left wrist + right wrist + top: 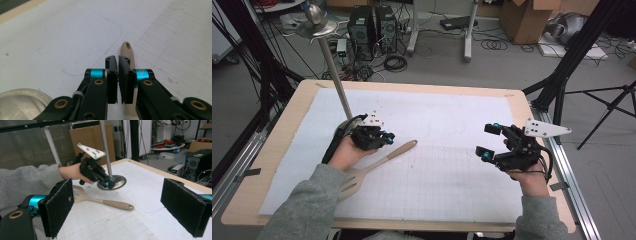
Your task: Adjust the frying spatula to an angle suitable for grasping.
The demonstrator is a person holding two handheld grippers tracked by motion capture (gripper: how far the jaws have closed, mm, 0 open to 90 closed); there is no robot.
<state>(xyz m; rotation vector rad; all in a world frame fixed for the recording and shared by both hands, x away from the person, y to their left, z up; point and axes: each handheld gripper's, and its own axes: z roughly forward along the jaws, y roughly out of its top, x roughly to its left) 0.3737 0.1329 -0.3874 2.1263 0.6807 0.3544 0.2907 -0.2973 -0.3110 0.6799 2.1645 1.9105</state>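
While the beige slotted spatula with a hanging hole in its handle (377,164) lies flat on the white gridded mat (452,180) toward the bench's left near corner, nothing looks lifted yet. Left hand-held gripper (118,75) hovers just above the handle, jaws almost together, pinching nothing. Right hand-held gripper (488,141) near the right edge, jaws spread, empty. Grasp and lift apparently remain. Steel disc-footed pole (333,70) stands by the left hand; cables, computer towers (371,25) and cardboard boxes on the grey floor beyond.
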